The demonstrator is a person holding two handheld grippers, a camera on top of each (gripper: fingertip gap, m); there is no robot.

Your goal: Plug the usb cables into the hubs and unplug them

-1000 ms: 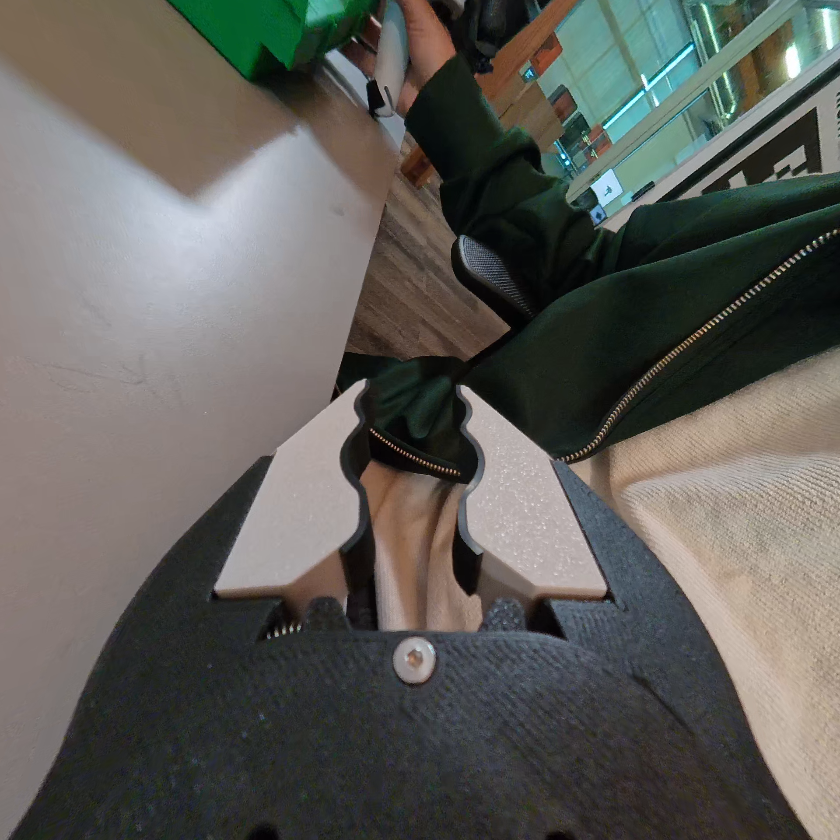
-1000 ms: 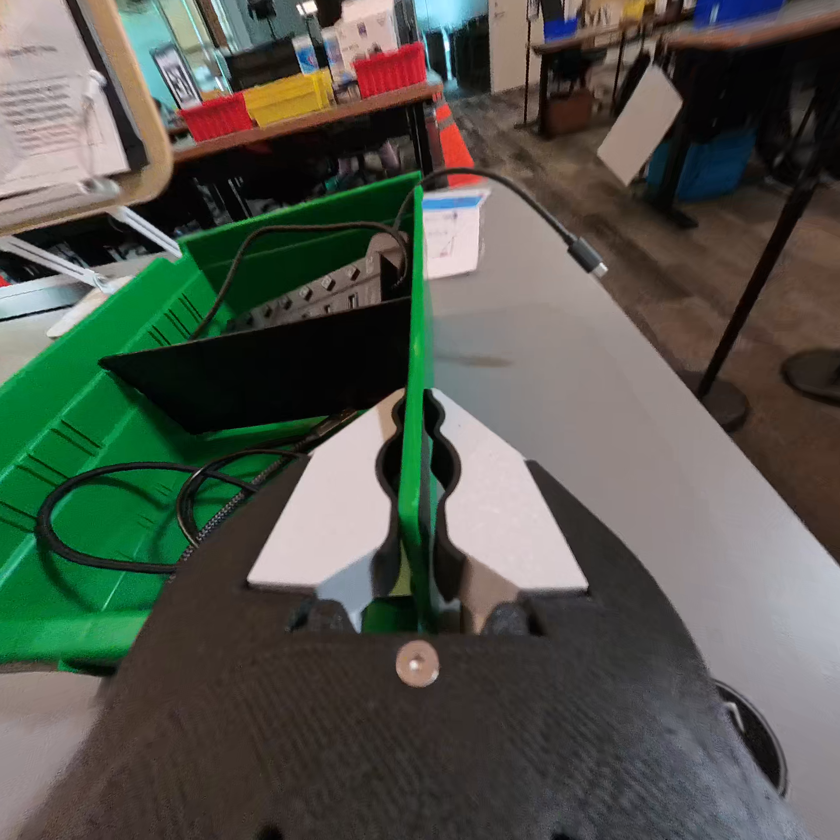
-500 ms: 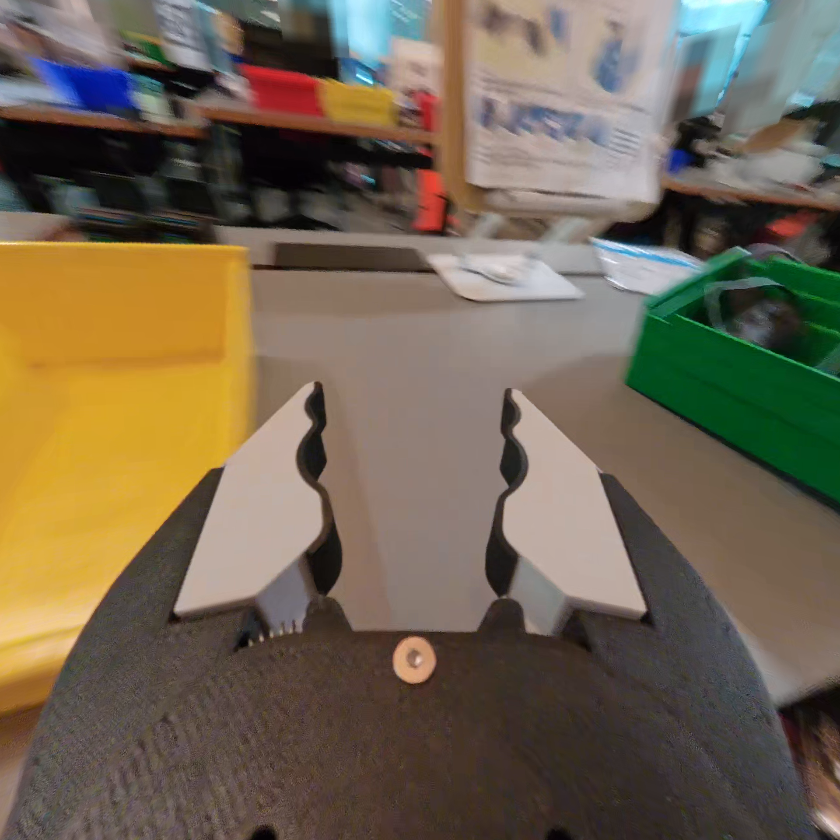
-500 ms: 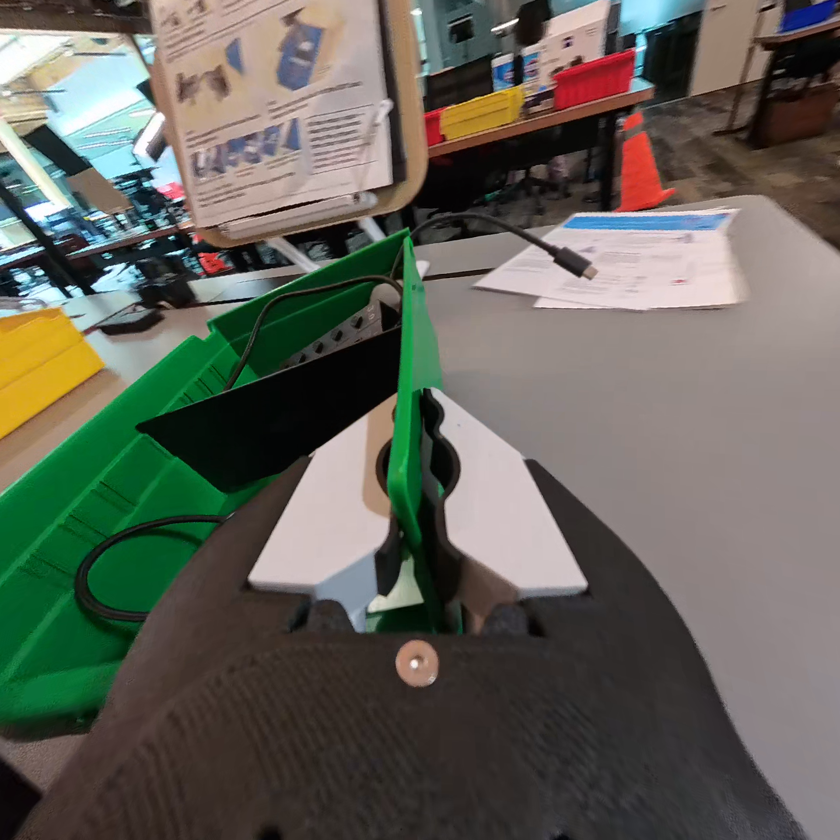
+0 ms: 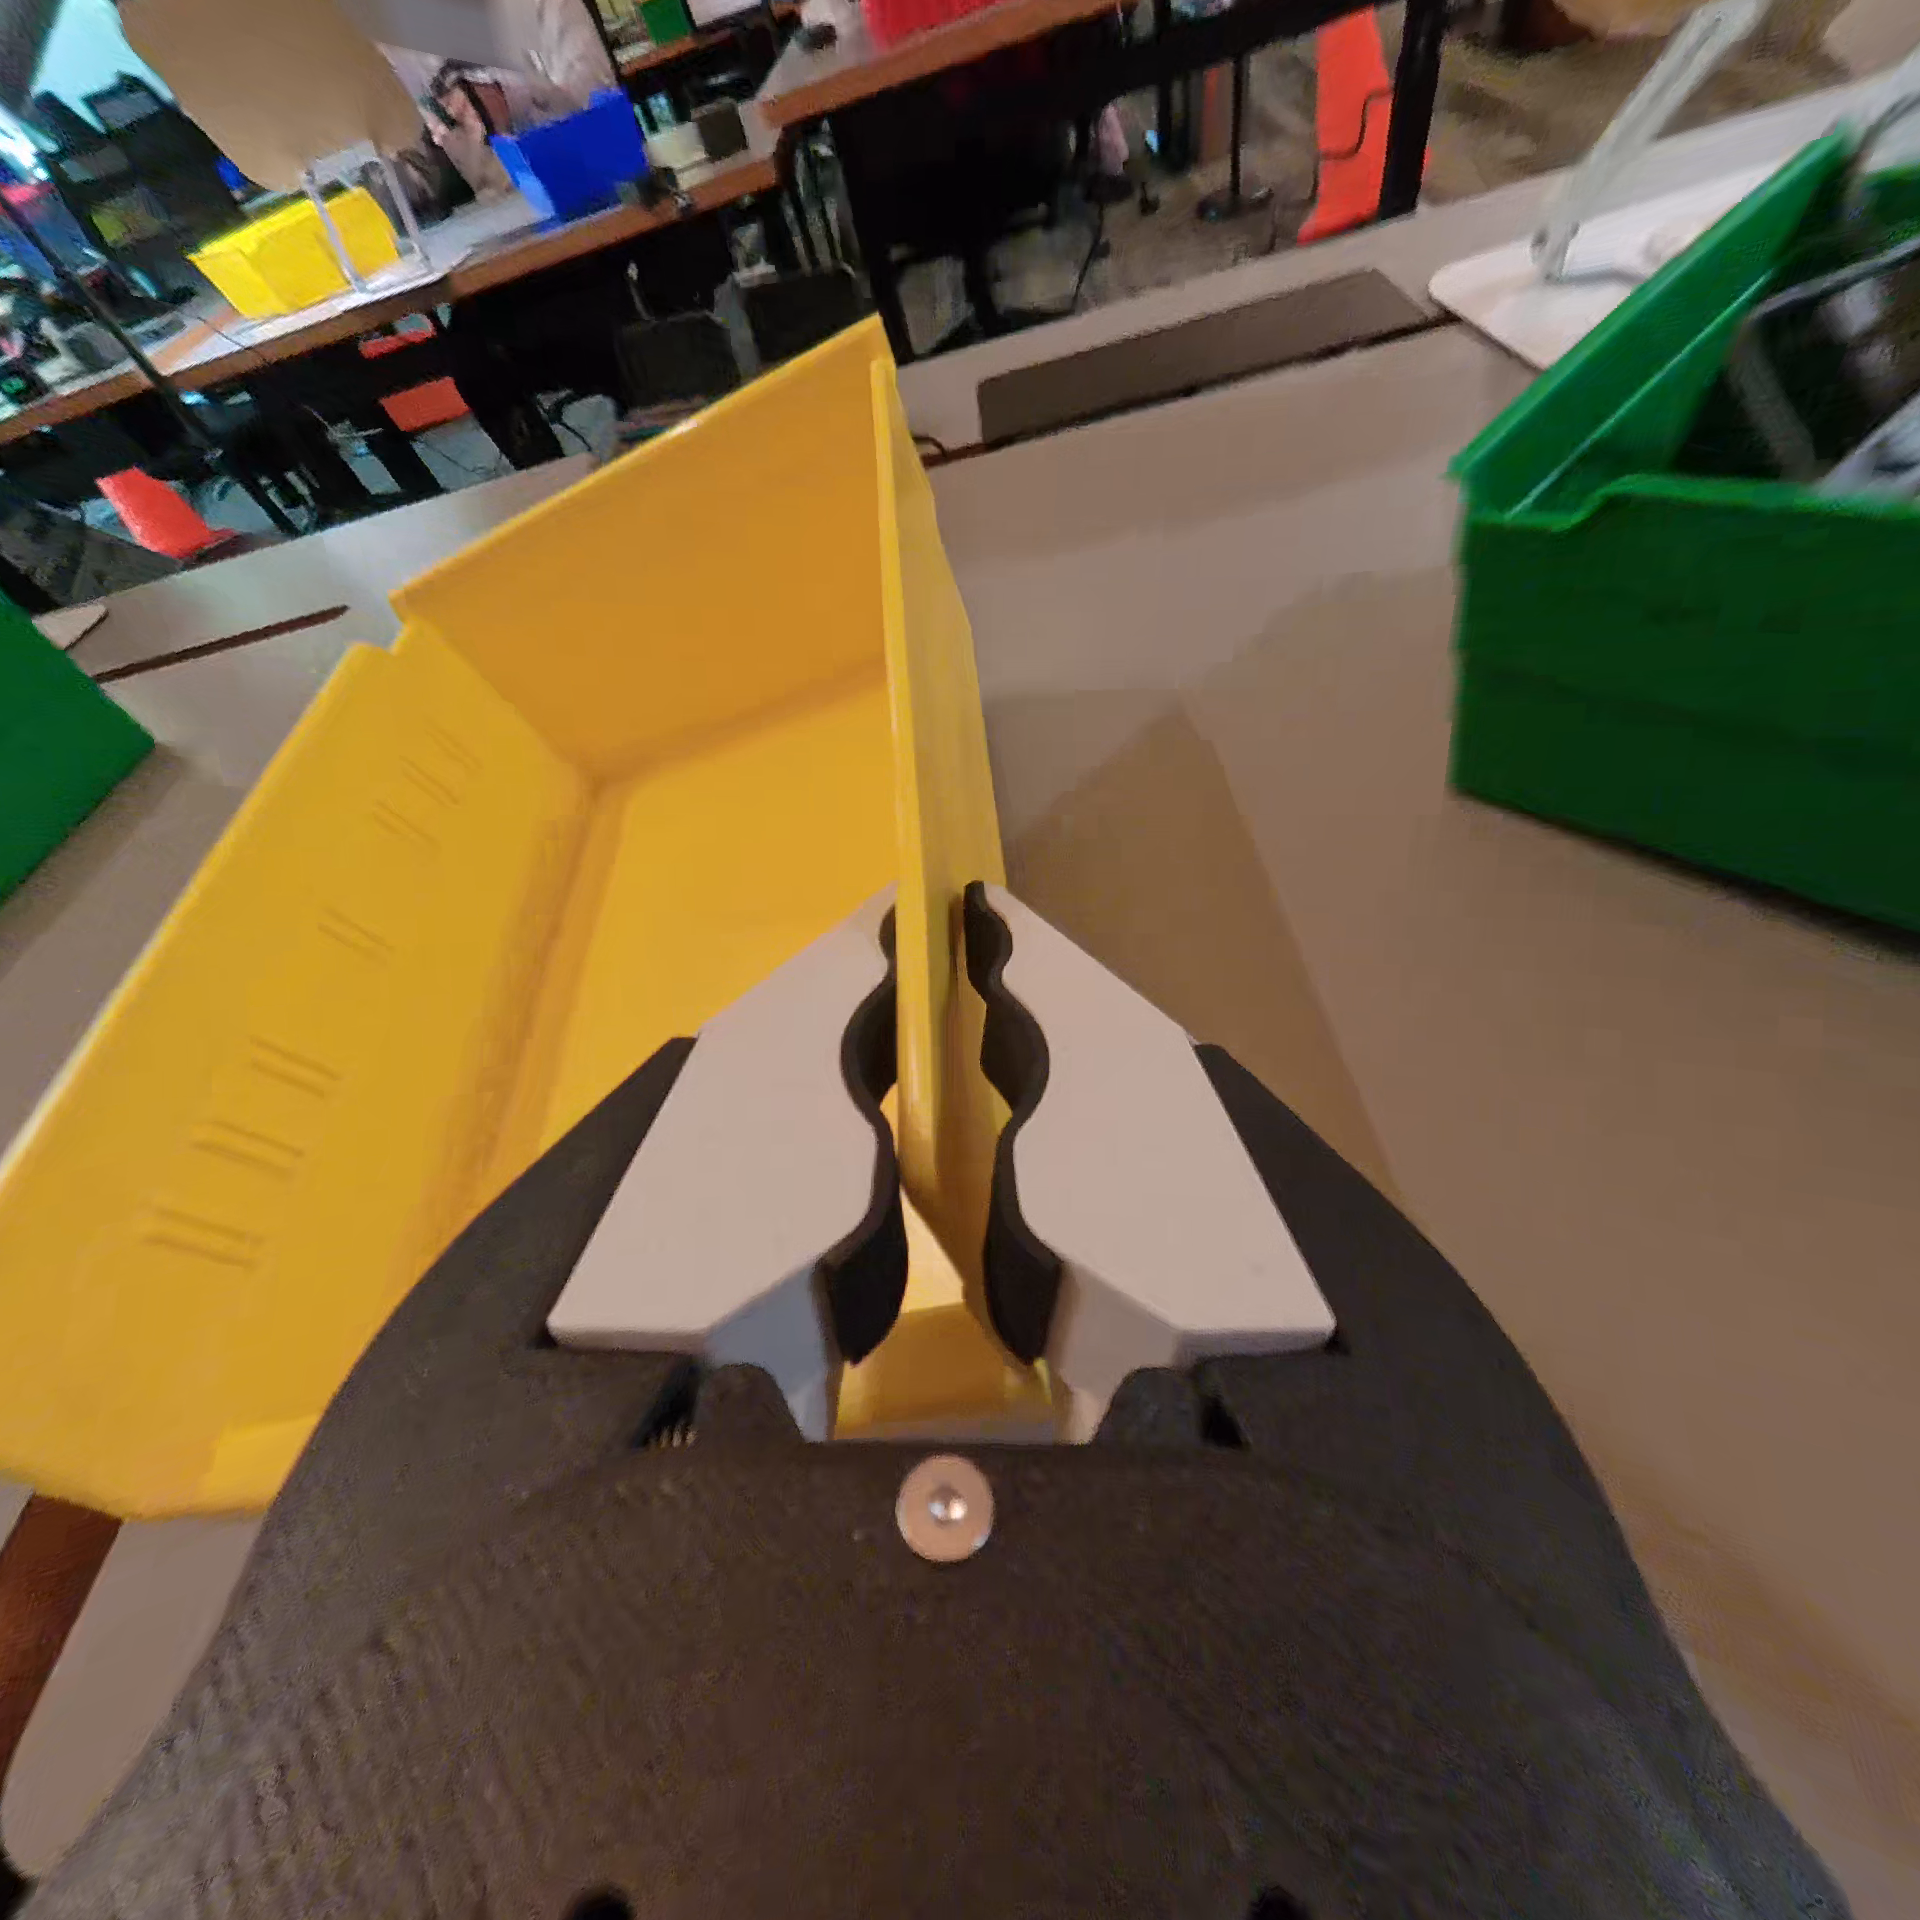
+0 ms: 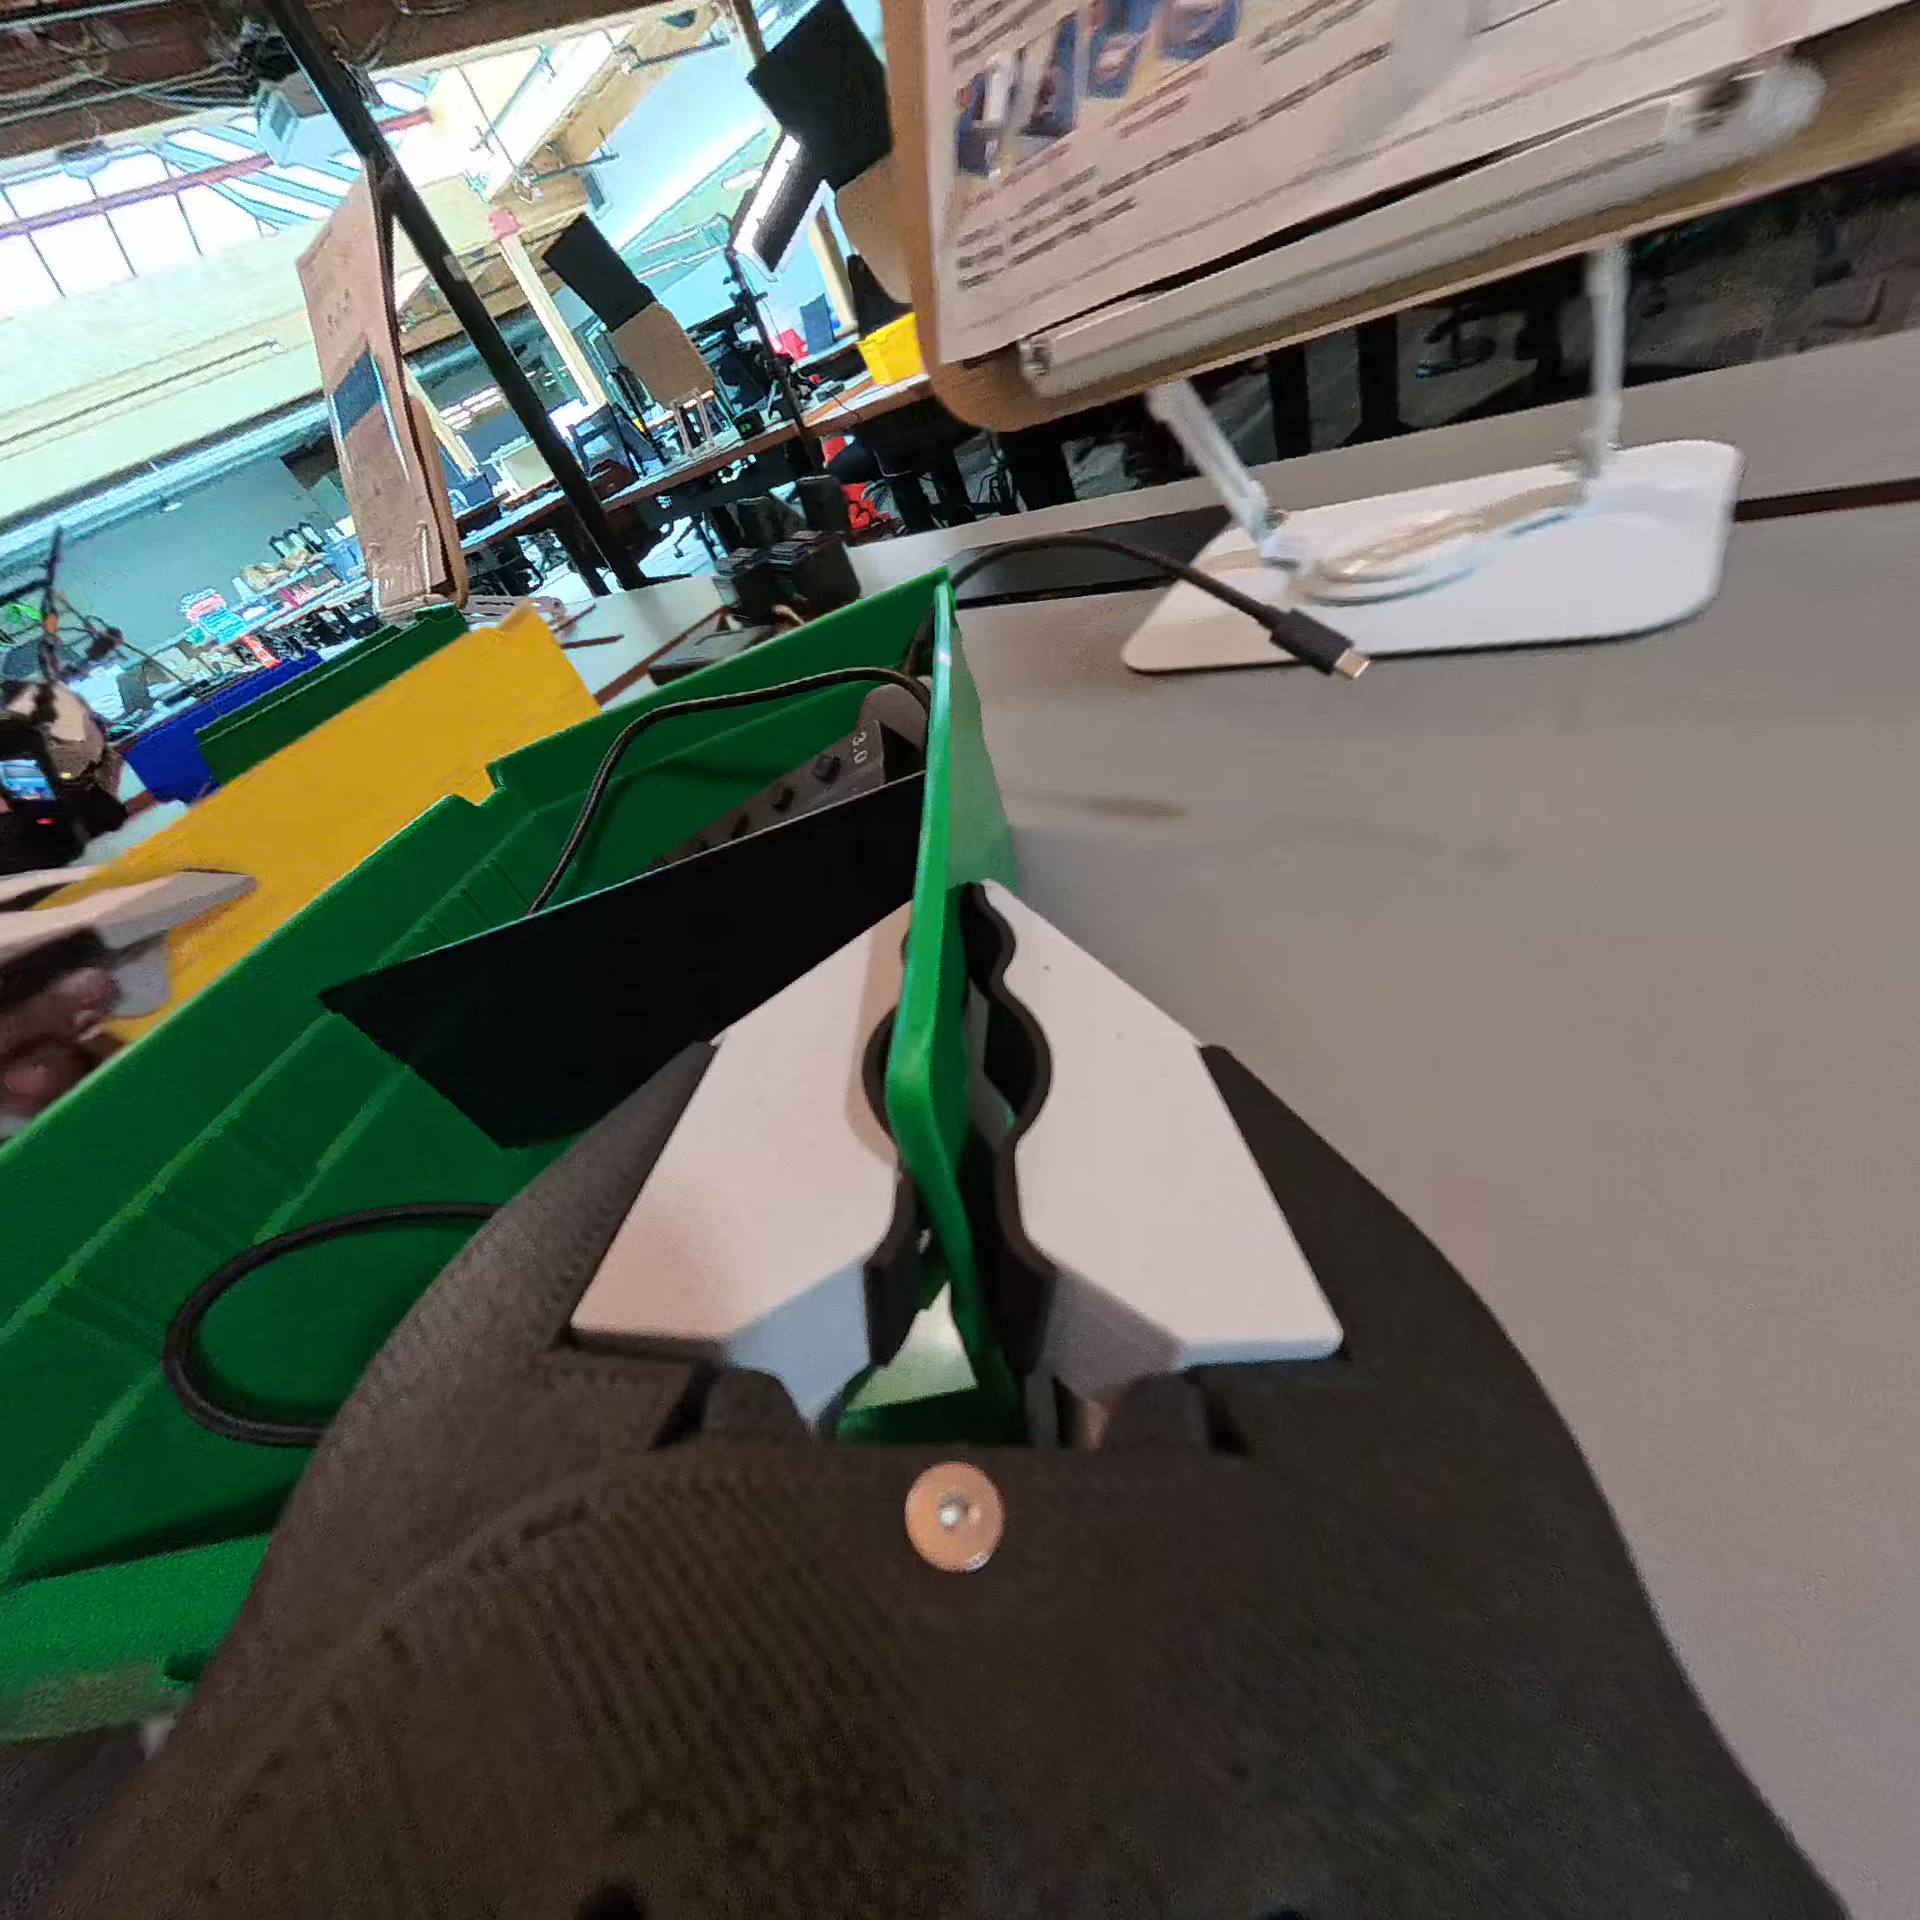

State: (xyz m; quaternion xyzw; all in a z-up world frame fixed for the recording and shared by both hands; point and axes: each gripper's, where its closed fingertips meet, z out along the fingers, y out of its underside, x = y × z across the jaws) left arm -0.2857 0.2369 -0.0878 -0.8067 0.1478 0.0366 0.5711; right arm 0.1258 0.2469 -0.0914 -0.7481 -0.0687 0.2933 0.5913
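Observation:
My right gripper (image 6: 940,914) is shut on the right wall of a green bin (image 6: 208,1143). In the bin a grey USB hub (image 6: 790,800) leans behind a black divider (image 6: 644,987). A black cable (image 6: 208,1351) coils on the bin floor. Another black cable arches over the bin wall, and its USB plug (image 6: 1335,657) hangs free above the table. My left gripper (image 5: 930,904) is shut on the right wall of an empty yellow bin (image 5: 644,831). The green bin (image 5: 1683,707) also shows at the right of the left wrist view.
A document board (image 6: 1351,156) on a white stand base (image 6: 1507,551) stands behind the green bin. The grey table (image 6: 1455,1039) stretches to the right of it. Another green bin (image 5: 52,748) sits at the far left. Other tables with bins fill the background.
My left gripper swung from the person's jacket to the table, opened, and closed on the yellow bin's wall. My right gripper kept its hold on the green bin's wall and turned left.

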